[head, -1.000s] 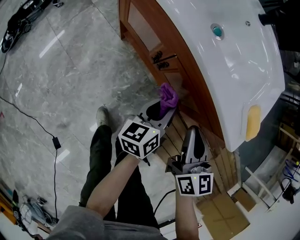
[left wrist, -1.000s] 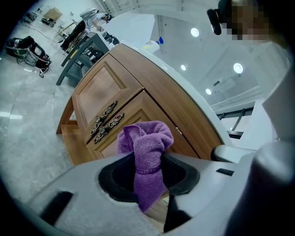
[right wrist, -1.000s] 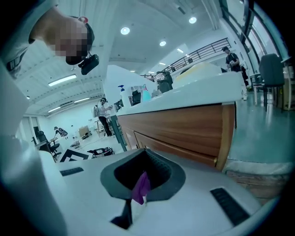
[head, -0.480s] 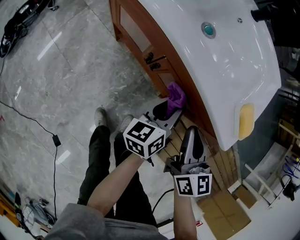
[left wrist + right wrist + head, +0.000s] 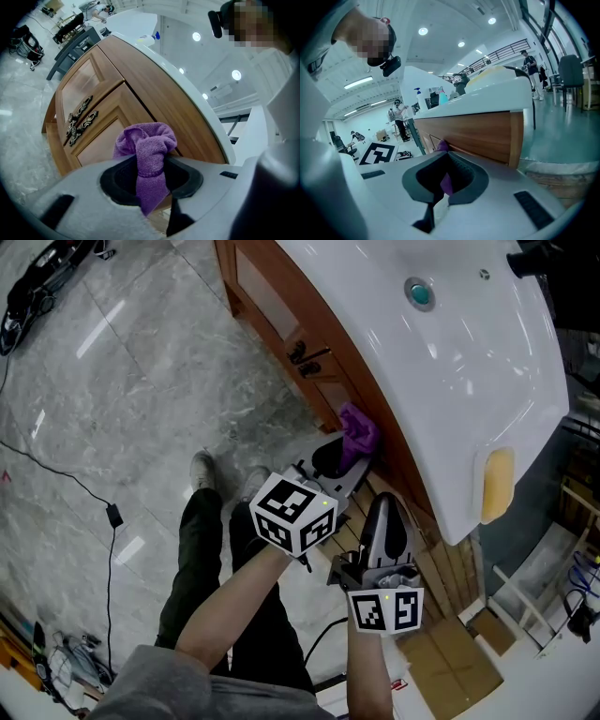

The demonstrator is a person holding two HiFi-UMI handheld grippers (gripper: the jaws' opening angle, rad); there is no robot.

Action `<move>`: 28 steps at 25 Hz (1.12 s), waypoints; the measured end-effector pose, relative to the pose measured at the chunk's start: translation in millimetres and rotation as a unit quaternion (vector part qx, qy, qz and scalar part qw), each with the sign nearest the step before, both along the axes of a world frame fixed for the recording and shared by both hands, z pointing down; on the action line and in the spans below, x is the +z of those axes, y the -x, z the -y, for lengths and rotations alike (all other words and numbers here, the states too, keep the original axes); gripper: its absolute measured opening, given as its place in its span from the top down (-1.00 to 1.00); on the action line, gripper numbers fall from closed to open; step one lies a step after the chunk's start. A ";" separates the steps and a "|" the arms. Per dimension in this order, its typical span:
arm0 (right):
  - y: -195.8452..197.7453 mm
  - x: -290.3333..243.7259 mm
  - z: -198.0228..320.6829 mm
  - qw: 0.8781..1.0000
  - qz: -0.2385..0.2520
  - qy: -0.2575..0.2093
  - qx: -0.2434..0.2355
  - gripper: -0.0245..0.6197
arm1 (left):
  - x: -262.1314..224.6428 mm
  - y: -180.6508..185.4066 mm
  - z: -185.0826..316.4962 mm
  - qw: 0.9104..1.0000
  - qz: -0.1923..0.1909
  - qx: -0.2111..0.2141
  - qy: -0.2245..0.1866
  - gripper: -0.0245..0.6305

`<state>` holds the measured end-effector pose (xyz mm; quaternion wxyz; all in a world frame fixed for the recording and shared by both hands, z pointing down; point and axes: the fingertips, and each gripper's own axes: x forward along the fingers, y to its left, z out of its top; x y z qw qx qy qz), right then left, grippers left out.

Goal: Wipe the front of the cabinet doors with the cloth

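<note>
A black cable [image 5: 56, 474] is trailing over the grey marble floor [image 5: 141, 399], and the person's shoe [image 5: 202, 472] is resting on it, near the cabinet. The wooden cabinet doors [image 5: 281, 306] are standing shut, their dark ornate handles [image 5: 309, 360] sitting side by side where the two doors meet.

The left gripper [image 5: 349, 463] is pointing at the wood front to the right of those handles, just under the overhanging front edge of the white counter [image 5: 469, 362]. Its fingers are clamping a purple cloth [image 5: 358, 427], which is bunching out past the tips and sitting right up at the cabinet front; I cannot tell whether it is actually pressing on the wood.

Beside it, the right gripper [image 5: 382, 501] is hanging nearer the person, aimed at the same stretch of cabinet. Its fingers are lying together with nothing in them, and only a sliver of the purple cloth is showing beyond.

Up on the counter, a teal drain [image 5: 419, 293] is sitting in the basin, and a yellow block [image 5: 497, 486] is lying at the near right edge.
</note>
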<state>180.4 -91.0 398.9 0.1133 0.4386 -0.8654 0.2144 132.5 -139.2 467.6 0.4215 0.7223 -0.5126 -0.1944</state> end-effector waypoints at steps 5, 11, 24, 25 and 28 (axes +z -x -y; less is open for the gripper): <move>-1.4 6.5 0.5 1.000 -0.001 0.004 0.004 0.90 | 11.1 -0.3 0.9 1.000 -0.004 0.000 0.010 0.53; -3.2 20.9 -1.1 1.000 -0.003 0.010 0.005 0.90 | 28.6 -1.1 6.4 1.000 -0.017 -0.005 0.019 0.53; -1.9 50.8 -5.1 1.000 0.006 0.018 0.002 0.90 | 59.8 -1.5 8.3 1.000 -0.016 -0.008 0.024 0.53; -2.5 52.3 -4.9 1.000 0.006 0.018 0.002 0.90 | 62.3 -1.4 8.5 1.000 -0.017 -0.009 0.025 0.53; -3.5 58.3 -4.3 1.000 0.009 0.016 0.002 0.90 | 69.4 -0.1 8.8 0.999 -0.019 -0.011 0.026 0.53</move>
